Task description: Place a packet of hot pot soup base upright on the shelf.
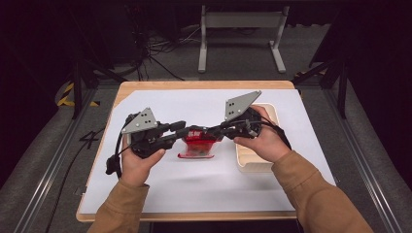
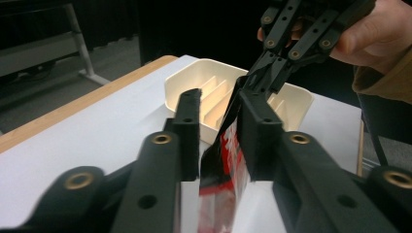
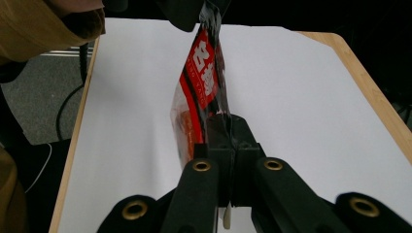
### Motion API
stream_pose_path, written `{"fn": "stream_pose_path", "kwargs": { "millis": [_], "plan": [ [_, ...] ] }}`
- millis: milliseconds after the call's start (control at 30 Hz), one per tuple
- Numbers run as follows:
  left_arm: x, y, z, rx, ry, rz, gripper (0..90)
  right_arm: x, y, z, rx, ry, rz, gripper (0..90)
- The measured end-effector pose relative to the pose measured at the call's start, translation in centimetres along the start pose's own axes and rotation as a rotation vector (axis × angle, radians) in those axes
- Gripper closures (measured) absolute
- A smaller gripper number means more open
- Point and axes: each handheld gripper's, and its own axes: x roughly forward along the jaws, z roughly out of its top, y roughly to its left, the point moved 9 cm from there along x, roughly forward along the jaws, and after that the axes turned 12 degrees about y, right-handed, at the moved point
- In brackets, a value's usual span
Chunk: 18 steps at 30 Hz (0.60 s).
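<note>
Packet mid-table, grippers flanking.

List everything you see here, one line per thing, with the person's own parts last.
snack bag: one, red and clear with white lettering, held up over the middle of the table between the two grippers
tray: one, cream with dividers, on the sheet at the table's right side, partly under the right hand
white sheet: one, covering most of the table top
table: one, light wood, edges showing around the sheet
metal stand: one, grey, on the floor beyond the table
left gripper: black, its right jaw against the bag's edge, a gap at its left jaw
right gripper: black, shut on the bag's other edge
hands: two, with tan sleeves, one on each gripper
</note>
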Motion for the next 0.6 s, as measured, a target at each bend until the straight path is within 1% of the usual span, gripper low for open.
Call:
{"fn": "stream_pose_path", "kwargs": {
  "millis": [33, 67, 100, 133, 233, 300, 367, 400, 433, 467, 500, 600],
  "plan": [
    [-0.3, 0.3, 0.0, -0.018, -0.009, 0.005, 60.3, -0.4, -0.3, 0.0, -0.001, 0.004, -0.009, 89.7],
    [-0.3, 0.3, 0.0, -0.018, -0.009, 0.005, 55.5, -0.4, -0.3, 0.0, -0.001, 0.004, -0.009, 89.7],
    [-0.4, 0.6, 0.0, -0.032, -0.018, -0.001, 55.5, -0.7, -0.5, -0.1, -0.002, 0.006, -0.015, 89.7],
    [-0.6, 0.8, -0.1, -0.044, -0.025, -0.007, 51.8, -1.0, -0.8, -0.1, 0.001, 0.007, -0.023, 89.7],
    [-0.8, 1.5, -0.3, -0.065, -0.031, 0.011, 46.1, -1.9, -1.4, -0.3, 0.002, 0.017, -0.042, 89.7],
    [-0.9, 1.8, -0.5, -0.079, -0.032, 0.012, 44.6, -2.6, -1.8, -0.4, 0.001, 0.027, -0.058, 89.7],
    [-0.9, 2.0, -0.5, -0.082, -0.032, 0.015, 43.5, -2.8, -1.9, -0.5, 0.002, 0.030, -0.063, 89.7],
    [-1.0, 2.3, -0.8, -0.095, -0.026, 0.021, 42.8, -3.5, -2.3, -0.7, 0.010, 0.027, -0.079, 89.7],
    [-1.0, 2.3, -0.8, -0.095, -0.026, 0.021, 42.5, -3.5, -2.3, -0.7, 0.010, 0.027, -0.079, 89.7],
    [-1.0, 2.5, -0.8, -0.094, -0.027, 0.030, 42.5, -3.8, -2.5, -0.8, 0.016, 0.026, -0.085, 89.7],
    [-1.0, 2.7, -0.9, -0.097, -0.028, 0.042, 42.3, -4.1, -2.7, -0.8, 0.018, 0.023, -0.093, 89.7],
    [-1.1, 3.1, -1.1, -0.110, -0.029, 0.049, 41.6, -5.3, -3.6, -1.1, 0.037, 0.010, -0.117, 89.7]
  ]
}}
